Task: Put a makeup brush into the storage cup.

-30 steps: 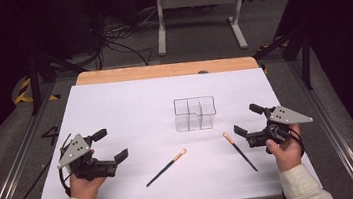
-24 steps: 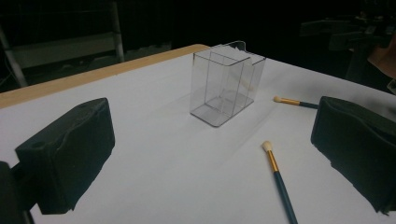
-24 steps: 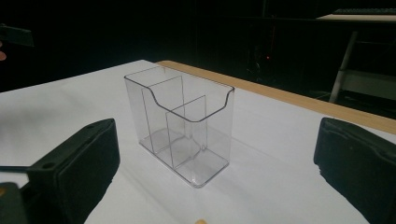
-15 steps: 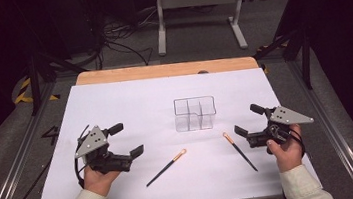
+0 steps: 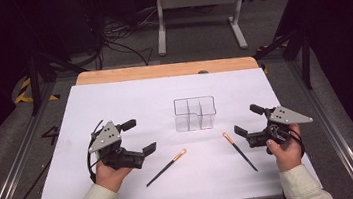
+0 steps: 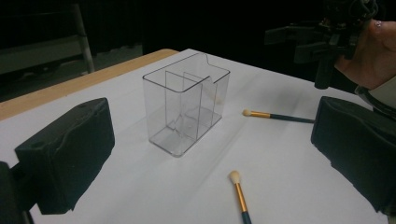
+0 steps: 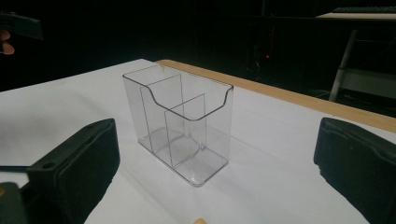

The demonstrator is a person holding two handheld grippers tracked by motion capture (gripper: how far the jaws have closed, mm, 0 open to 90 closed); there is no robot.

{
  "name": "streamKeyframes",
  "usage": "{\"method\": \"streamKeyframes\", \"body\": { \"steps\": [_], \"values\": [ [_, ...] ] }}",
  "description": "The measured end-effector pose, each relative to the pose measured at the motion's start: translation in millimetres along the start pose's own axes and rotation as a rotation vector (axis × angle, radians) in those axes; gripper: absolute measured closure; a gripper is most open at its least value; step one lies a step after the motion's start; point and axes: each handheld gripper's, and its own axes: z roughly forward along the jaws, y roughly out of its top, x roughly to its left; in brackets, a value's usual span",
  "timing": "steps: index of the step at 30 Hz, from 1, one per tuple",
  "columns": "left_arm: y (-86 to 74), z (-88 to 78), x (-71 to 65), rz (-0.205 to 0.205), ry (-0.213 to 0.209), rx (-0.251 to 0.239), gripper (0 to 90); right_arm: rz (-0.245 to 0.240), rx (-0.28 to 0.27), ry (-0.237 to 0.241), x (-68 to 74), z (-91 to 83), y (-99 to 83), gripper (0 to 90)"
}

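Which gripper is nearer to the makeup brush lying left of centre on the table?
Left. The left gripper sits just left of that brush, its open jaws close to the brush's tip end. The right gripper is across the table, beside the other brush.

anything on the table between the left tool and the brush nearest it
Nothing: in the high view, only bare white table cover lies between the open left tool and the black-handled, gold-banded makeup brush.

left gripper (image 5: 139,135): fingers wide apart, low, aimed right | right gripper (image 5: 247,120): fingers apart, seemingly hovering, aimed left
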Motion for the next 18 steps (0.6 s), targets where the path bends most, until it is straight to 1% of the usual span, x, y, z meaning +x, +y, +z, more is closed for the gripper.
{"method": "streamKeyframes", "body": {
  "steps": [2, 4, 7, 9, 11, 12, 13, 16, 17, 18],
  "values": [
    [0.6, 3.8, -2.0, 0.0, -0.006, -0.01, 0.4, 0.002, 0.0, 0.001, 0.2, 0.1, 0.0, 0.8],
    [0.8, 7.2, -3.3, 0.004, -0.014, -0.009, 0.4, 0.003, -0.001, 0.003, 0.2, 0.1, -0.5, 0.8],
    [2.2, 10.7, -4.2, -0.003, -0.019, -0.012, 0.4, 0.005, 0.002, 0.001, 0.2, 0.3, -1.1, 0.8],
    [4.1, 14.5, -4.9, 0.005, -0.018, -0.009, 0.3, 0.008, 0.005, 0.005, 0.1, 0.7, -1.7, 0.8],
    [5.9, 18.7, -6.6, 0.01, -0.024, 0.018, 0.2, 0.003, 0.001, 0.001, 0.0, 0.7, -1.5, 0.9],
    [6.4, 21.0, -7.6, 0.007, -0.026, 0.026, 0.2, 0.004, -0.001, -0.001, 0.0, 0.6, -1.4, 0.9],
    [7.2, 22.4, -7.9, 0.013, -0.03, 0.042, 0.2, 0.008, -0.001, -0.002, 0.0, 0.5, -1.5, 0.9],
    [8.6, 25.3, -9.2, 0.016, -0.013, 0.102, 0.2, 0.007, 0.002, -0.002, -0.1, 0.5, -1.8, 0.9],
    [9.2, 25.3, -8.6, 0.019, -0.008, 0.114, 0.2, 0.005, 0.0, -0.001, -0.3, 0.5, -1.8, 0.9],
    [9.8, 25.6, -8.2, 0.01, -0.008, 0.126, 0.3, 0.005, 0.0, -0.002, -0.3, 0.4, -1.7, 0.9]
  ]
}}
